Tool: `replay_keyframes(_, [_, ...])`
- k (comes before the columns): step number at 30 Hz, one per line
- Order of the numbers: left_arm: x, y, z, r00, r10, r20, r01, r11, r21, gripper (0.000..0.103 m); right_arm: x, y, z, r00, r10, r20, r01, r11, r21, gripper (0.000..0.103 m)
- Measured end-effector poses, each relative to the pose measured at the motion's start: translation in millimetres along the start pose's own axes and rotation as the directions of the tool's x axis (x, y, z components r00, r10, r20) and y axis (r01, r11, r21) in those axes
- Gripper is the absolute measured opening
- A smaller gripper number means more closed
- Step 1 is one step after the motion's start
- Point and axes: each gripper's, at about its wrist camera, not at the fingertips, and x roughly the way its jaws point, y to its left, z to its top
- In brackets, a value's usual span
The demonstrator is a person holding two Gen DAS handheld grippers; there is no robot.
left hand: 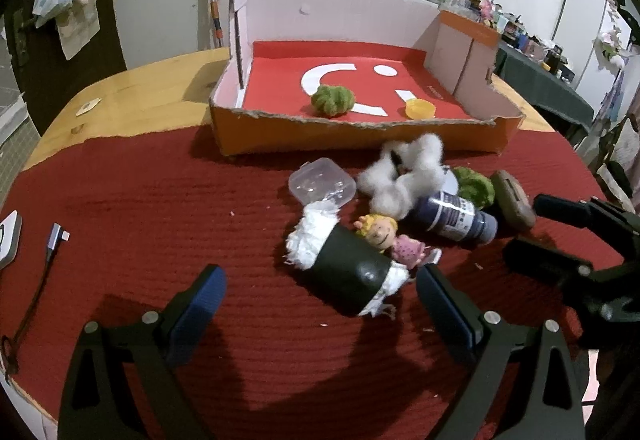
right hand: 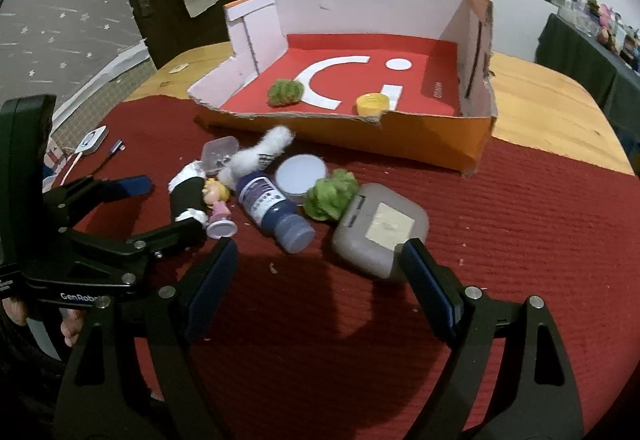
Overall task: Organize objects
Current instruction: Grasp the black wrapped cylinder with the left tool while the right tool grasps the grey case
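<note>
An orange cardboard box (left hand: 360,138) (right hand: 420,144) with a red floor holds a green pom-pom (left hand: 333,101) (right hand: 285,91) and a yellow cap (left hand: 419,108) (right hand: 373,104). In front lies a pile: a black roll with white fluff (left hand: 348,276) (right hand: 188,196), a blonde doll (left hand: 384,236) (right hand: 218,200), a blue bottle (left hand: 456,216) (right hand: 272,208), white cotton (left hand: 404,176) (right hand: 260,156), a clear case (left hand: 322,182) (right hand: 219,151), a second green pom-pom (left hand: 476,186) (right hand: 332,194), a white round lid (right hand: 301,173) and a grey case (left hand: 512,200) (right hand: 380,232). My left gripper (left hand: 320,290) (right hand: 160,206) is open just before the black roll. My right gripper (right hand: 320,260) (left hand: 532,228) is open next to the grey case.
A red mat (left hand: 160,200) (right hand: 520,220) covers the wooden table (left hand: 140,88) (right hand: 540,100). A cable (left hand: 52,240) (right hand: 114,150) and a white device (left hand: 8,240) (right hand: 94,138) lie at the mat's left. A dark door and cluttered shelves stand behind.
</note>
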Motion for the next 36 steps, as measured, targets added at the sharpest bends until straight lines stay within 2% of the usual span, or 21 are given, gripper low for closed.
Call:
replay_keyframes(12, [9.2, 6.5, 2.9, 1.000, -0.001, -0.012, 0.001, 1.000, 0.003, 0.099, 7.5, -27.9, 1.3, 0.998, -0.056, -0.003, 0.057, 0.996, 0.067, 0.084])
replay_keyframes(19, [12.3, 6.8, 7.9, 1.000, -0.002, -0.017, 0.003, 1.000, 0.006, 0.099, 13.0, -36.7, 2.9, 0.999, -0.053, -0.008, 0.054, 0.995, 0.082, 0.083])
replay_keyframes(24, [15.3, 5.7, 11.6, 1.000, -0.005, -0.020, 0.005, 1.000, 0.009, 0.099, 17.5, -36.3, 4.1, 0.999, -0.052, -0.012, 0.053, 0.996, 0.075, 0.076])
replay_keyframes(26, [15.8, 5.0, 11.9, 1.000, -0.007, -0.020, 0.008, 1.000, 0.011, 0.099, 17.4, -36.4, 4.8, 0.999, -0.052, -0.009, 0.053, 0.996, 0.073, 0.068])
replay_keyframes(29, [15.8, 1.6, 12.1, 1.000, -0.012, -0.016, 0.012, 1.000, 0.026, 0.094, 18.4, -36.0, 5.5, 0.999, -0.040, -0.010, 0.041, 0.997, 0.068, 0.058])
replay_keyframes(32, [12.7, -2.9, 11.8, 0.999, -0.030, -0.011, 0.031, 0.998, 0.048, 0.081, 19.2, -32.9, 5.3, 0.999, -0.053, -0.008, 0.054, 0.997, 0.051, 0.058])
replay_keyframes(34, [10.7, -6.1, 11.2, 0.999, -0.042, -0.009, 0.043, 0.997, 0.063, 0.067, 18.7, -31.9, 5.0, 0.998, -0.056, -0.006, 0.057, 0.997, 0.048, 0.057])
replay_keyframes(36, [9.2, -9.2, 10.4, 0.999, -0.053, -0.010, 0.054, 0.996, 0.076, 0.063, 18.0, -32.1, 4.6, 0.999, -0.054, -0.004, 0.054, 0.997, 0.053, 0.057])
